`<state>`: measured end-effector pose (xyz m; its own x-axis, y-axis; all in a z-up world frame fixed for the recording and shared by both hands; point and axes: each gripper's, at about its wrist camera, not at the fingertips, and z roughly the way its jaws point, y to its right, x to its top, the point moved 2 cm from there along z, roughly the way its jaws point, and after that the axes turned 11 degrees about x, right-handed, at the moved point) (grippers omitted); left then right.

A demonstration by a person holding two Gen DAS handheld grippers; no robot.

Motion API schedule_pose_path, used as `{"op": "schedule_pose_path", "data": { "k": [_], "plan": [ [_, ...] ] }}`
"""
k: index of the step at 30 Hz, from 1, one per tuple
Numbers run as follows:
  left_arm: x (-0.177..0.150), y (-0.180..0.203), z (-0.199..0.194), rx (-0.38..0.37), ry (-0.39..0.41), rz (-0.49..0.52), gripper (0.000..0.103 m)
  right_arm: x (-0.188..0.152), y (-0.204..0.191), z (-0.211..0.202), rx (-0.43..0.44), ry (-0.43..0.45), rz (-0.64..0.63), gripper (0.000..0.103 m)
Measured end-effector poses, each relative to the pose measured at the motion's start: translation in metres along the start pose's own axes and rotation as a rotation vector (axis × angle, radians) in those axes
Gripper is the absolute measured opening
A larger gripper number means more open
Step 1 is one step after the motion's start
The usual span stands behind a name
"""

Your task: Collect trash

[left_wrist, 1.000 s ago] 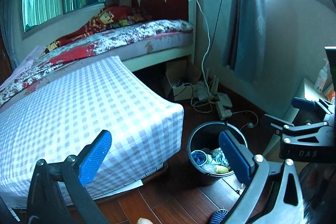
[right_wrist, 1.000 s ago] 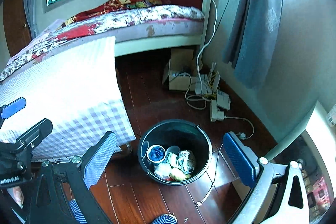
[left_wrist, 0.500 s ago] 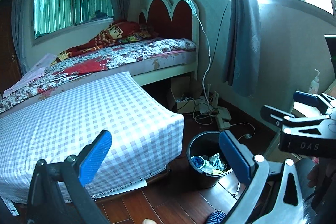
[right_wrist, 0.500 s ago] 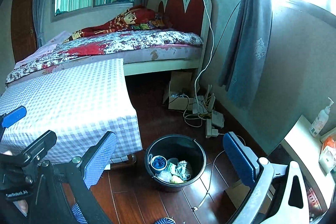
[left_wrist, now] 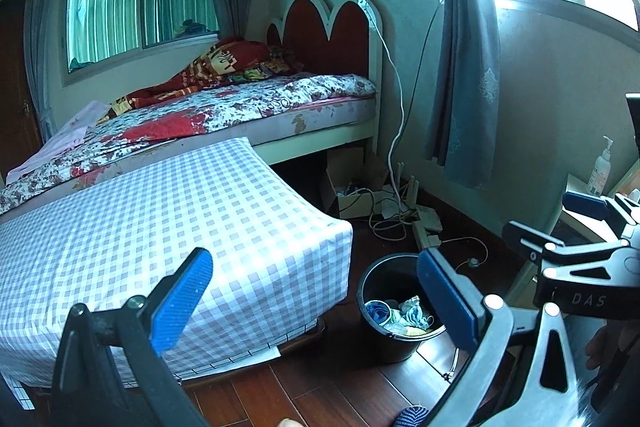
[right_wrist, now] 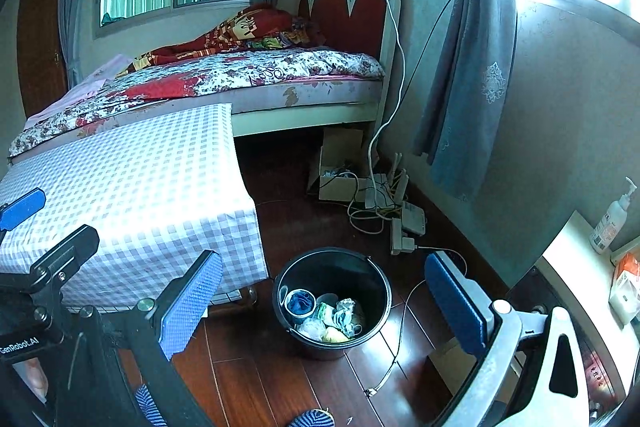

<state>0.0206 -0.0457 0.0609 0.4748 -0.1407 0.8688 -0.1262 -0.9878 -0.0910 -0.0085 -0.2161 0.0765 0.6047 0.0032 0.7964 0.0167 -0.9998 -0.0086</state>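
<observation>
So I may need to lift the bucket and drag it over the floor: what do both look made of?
The bucket looks like black plastic, smooth and slightly glossy, with a thin wire handle lying along its rim; metal can't be ruled out. The floor looks like reddish-brown wood or laminate planks: visible seams and a polished sheen reflecting window light.

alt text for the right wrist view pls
The open, empty right gripper hangs above a black bucket of crumpled trash on a dark wood floor. Left of it is a checked mattress; behind, a floral bed and tangled cables.
</observation>
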Motion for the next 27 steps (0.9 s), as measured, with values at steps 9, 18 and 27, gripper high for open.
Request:
{"op": "schedule_pose_path", "data": {
  "k": [9,18,27],
  "plan": [
    [-0.0010,0.0028,-0.0029,-0.003,-0.001,0.012,0.102,-0.0019,0.0002,-0.0008,0.005,0.000,0.003,0.102],
    [0.0015,0.0020,-0.0017,0.006,0.000,0.010,0.102,-0.0001,-0.0005,-0.0003,0.006,0.000,-0.003,0.102],
    [0.0040,0.0039,-0.0023,0.008,0.003,0.018,0.102,0.0018,-0.0003,0.0004,0.008,-0.001,0.003,0.102]
  ]
}}
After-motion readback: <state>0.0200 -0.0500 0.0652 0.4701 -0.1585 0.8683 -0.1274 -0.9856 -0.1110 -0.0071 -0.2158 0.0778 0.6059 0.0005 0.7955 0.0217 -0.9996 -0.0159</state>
